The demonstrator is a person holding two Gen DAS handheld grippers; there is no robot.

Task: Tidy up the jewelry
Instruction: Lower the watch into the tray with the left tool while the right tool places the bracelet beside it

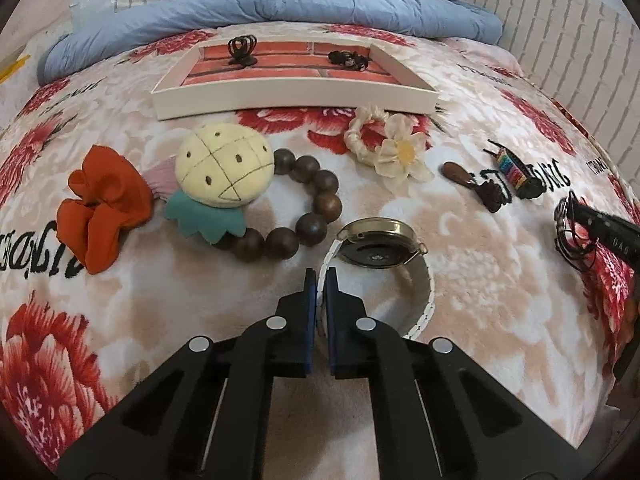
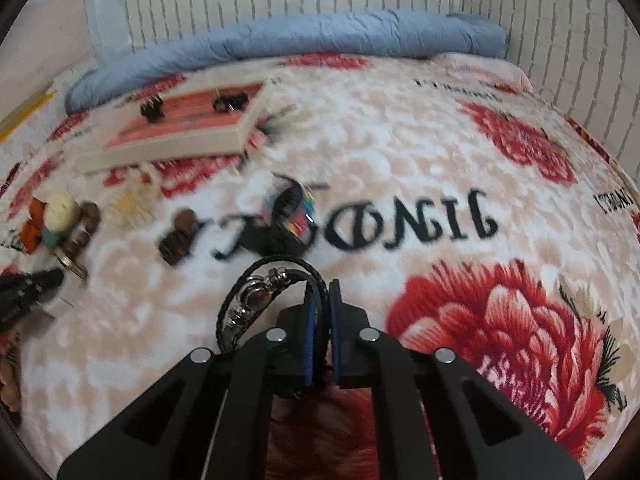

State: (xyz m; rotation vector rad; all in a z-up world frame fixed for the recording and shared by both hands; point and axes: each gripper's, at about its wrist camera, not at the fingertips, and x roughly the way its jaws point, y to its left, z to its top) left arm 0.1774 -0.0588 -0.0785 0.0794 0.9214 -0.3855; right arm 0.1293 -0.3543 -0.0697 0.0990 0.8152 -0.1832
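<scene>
My left tongs [image 1: 321, 280] pinched the white-strapped watch [image 1: 380, 242], my right tongs [image 2: 321, 292] the black braided bracelet [image 2: 256, 300]; the white tray [image 1: 296, 100] at upper centre held only two pieces.

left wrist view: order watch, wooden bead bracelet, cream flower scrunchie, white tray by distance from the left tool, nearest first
1. Watch: its white band sits pinched in the left tool.
2. Wooden bead bracelet: just ahead, slightly left.
3. Cream flower scrunchie: farther ahead, right of centre.
4. White tray: farthest back, near the blue quilt.
</scene>
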